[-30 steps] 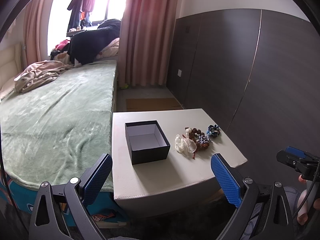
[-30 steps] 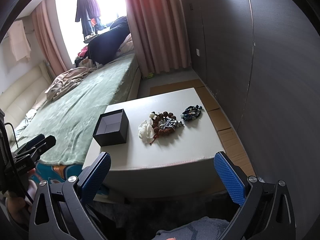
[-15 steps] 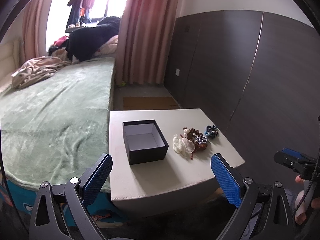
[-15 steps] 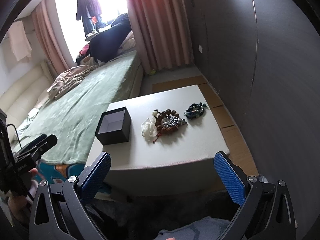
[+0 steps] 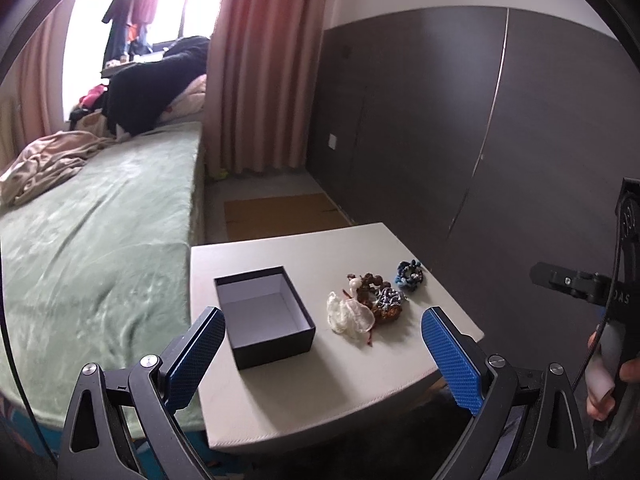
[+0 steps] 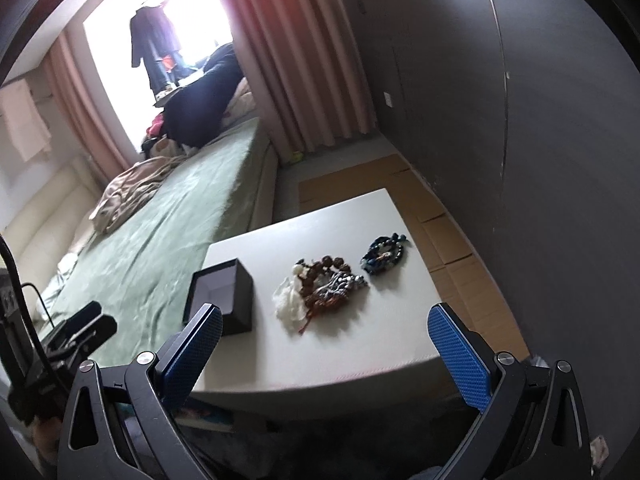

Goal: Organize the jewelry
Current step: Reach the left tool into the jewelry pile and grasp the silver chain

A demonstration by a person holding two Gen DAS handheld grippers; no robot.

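Where the white table (image 5: 320, 392) stands beside the green bed (image 5: 92, 240), the items lie as follows.

Box (image 5: 264, 316): black, open, pale and empty inside; on the table's left part, toward the bed.

White piece (image 5: 348, 318): to the right of the box, apart from it, touching the brown beads.

Brown beads (image 6: 326, 276): a heap with a silver-grey strand across it; a red cord end trails toward the near edge.

Blue beads (image 5: 409, 275): a small coil, just right of the heap, near the table's right edge.

Left gripper (image 5: 324, 356): fingers spread wide, holding nothing; off the near edge, facing the box and the white piece.

Right gripper (image 6: 324, 354): fingers likewise spread wide, empty; before the near edge, facing the heap.

Hand (image 5: 604, 376): at the right margin of the left view, around the right gripper's handle.

Pink curtain (image 5: 264, 64): beyond the bed, by the window.
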